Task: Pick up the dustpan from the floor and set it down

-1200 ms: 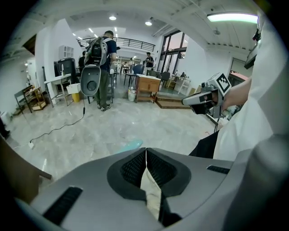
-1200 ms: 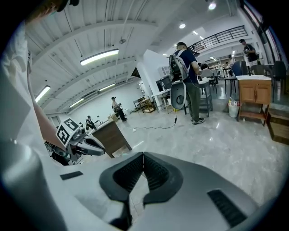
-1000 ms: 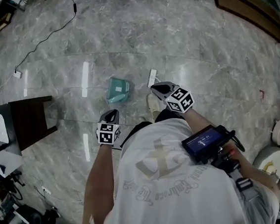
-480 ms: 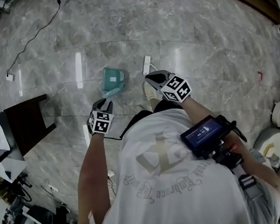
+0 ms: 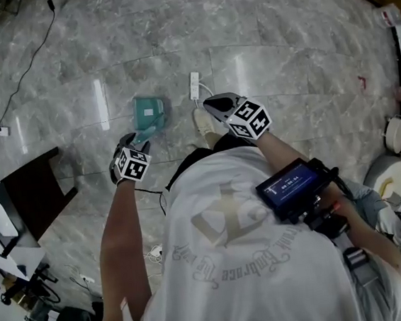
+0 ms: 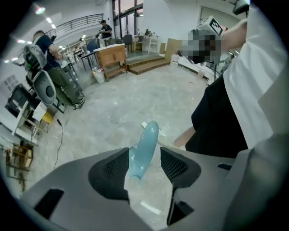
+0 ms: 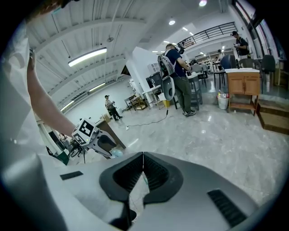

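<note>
The teal dustpan [image 5: 147,110] lies on the marble floor, its handle [image 5: 152,130] pointing toward me. My left gripper [image 5: 140,137] points steeply down at that handle. In the left gripper view the light blue handle [image 6: 144,149] runs between the two black pads, and the left gripper [image 6: 144,166] is opening, with a gap showing on the right pad's side. My right gripper [image 5: 213,105] hovers to the right of the dustpan, apart from it. In its own view the right gripper [image 7: 143,170] is shut with nothing between the pads.
A white power strip [image 5: 194,85] with its cord lies just right of the dustpan. My shoe [image 5: 202,123] is below it. A dark stool [image 5: 36,189] stands at the left. A black cable [image 5: 29,56] trails across the far left floor.
My left gripper has dropped and moved up to the dustpan handle, rolling as it went, and its jaws have spread around the handle. The right gripper has barely shifted.
</note>
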Tool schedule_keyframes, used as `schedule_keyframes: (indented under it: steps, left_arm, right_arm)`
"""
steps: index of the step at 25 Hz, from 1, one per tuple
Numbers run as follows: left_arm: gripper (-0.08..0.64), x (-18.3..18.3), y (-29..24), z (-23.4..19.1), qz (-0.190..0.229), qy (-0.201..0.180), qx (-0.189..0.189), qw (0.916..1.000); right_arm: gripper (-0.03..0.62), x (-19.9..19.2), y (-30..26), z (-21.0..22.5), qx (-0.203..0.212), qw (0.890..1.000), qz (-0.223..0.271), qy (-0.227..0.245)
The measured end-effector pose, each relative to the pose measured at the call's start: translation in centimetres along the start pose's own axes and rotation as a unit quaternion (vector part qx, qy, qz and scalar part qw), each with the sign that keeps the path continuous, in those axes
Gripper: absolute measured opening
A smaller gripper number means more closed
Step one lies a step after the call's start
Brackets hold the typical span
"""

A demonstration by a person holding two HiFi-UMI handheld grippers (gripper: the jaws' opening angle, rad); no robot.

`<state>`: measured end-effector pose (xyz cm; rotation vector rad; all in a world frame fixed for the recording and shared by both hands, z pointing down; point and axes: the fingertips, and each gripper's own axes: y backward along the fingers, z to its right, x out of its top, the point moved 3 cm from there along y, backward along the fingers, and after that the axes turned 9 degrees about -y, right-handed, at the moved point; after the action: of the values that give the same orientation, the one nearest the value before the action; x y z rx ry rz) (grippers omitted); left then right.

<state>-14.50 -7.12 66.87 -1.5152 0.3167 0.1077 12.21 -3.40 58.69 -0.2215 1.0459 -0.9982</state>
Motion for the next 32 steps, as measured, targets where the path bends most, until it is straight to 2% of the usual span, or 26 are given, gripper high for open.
schedule_keyframes:
  steps: [7, 11, 13, 14, 18, 23, 32]
  left_arm:
    - [0.210, -2.2, -2.6, -0.8, -0.076, -0.086, -0.030, 0.9929]
    - [0.202, -2.2, -3.1, -0.9, -0.084, -0.108, -0.030, 0.9902]
    - [0.155, -2.0, -3.3, -0.8, -0.087, -0.111, -0.029, 0.9896]
    - [0.155, -1.9, -3.4, -0.8, -0.089, -0.113, -0.029, 0.9892]
    - [0.150, -2.1, -3.3, -1.2, -0.103, -0.113, -0.027, 0.9879]
    - [0.147, -2.9, -2.5, -0.9, -0.108, -0.096, -0.024, 0.9892]
    - [0.144, -4.1, -0.4, 0.3, -0.083, -0.048, 0.003, 0.9953]
  right_arm:
    - [0.017, 0.1, 0.4, 1.2, -0.022, 1.000, 0.005, -0.017]
    - [0.017, 0.1, 0.7, 1.5, -0.030, 0.999, 0.005, -0.024]
    - [0.017, -0.1, 0.9, 1.7, -0.033, 0.999, 0.003, -0.027]
    - [0.017, -0.2, 0.9, 1.8, -0.034, 0.999, 0.003, -0.027]
    - [0.017, 0.0, 0.8, 1.9, -0.032, 0.999, 0.004, -0.026]
    - [0.017, 0.5, 0.3, 1.3, -0.020, 1.000, 0.002, -0.017]
    - [0.017, 0.4, -0.8, 0.2, 0.006, 1.000, -0.008, 0.002]
